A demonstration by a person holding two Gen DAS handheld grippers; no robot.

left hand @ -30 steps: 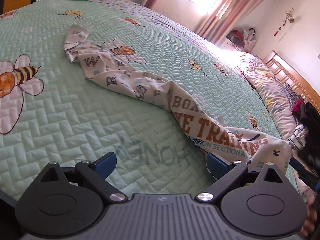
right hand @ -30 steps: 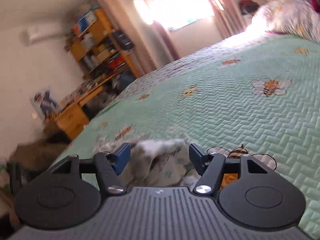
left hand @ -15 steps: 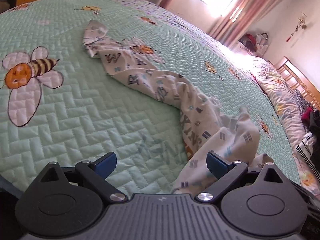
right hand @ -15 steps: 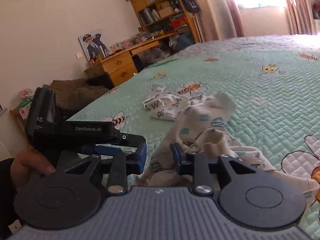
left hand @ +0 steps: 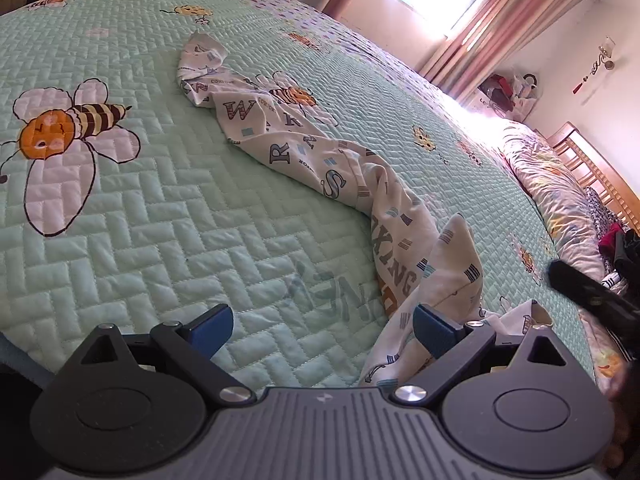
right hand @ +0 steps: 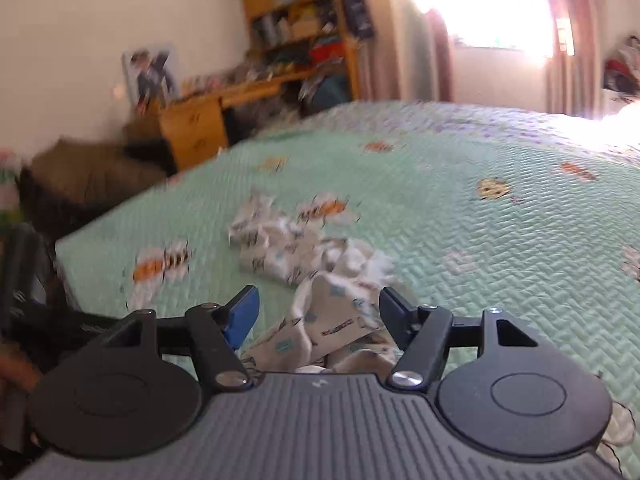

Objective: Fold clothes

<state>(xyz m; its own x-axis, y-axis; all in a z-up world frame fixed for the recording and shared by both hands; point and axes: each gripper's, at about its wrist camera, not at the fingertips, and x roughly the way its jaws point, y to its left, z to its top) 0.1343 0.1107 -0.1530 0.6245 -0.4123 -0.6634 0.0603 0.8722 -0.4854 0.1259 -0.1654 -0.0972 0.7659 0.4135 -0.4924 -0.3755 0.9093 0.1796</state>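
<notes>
A white garment (left hand: 280,140) printed with letters lies in a long twisted strip across the mint bee quilt (left hand: 160,240). Its near end is bunched up against the right finger of my left gripper (left hand: 322,320), which is open over bare quilt. In the blurred right wrist view, the garment (right hand: 288,252) runs away from my right gripper (right hand: 319,312). Those jaws are opening, with a loose fold of the cloth lying between them, not pressed. The right gripper's black body (left hand: 588,296) shows at the right edge of the left wrist view.
The quilt covers a large bed. A rolled floral duvet (left hand: 560,200) and a wooden headboard (left hand: 600,176) lie at the far right. A wooden desk (right hand: 200,120) and bookshelf (right hand: 304,20) stand beyond the bed's far-left edge, and curtains (right hand: 432,40) flank a bright window.
The garment's near end, stretched out to the right before, has come back into a raised bunch by my left gripper. The right gripper narrowed on cloth, then widened and rolled.
</notes>
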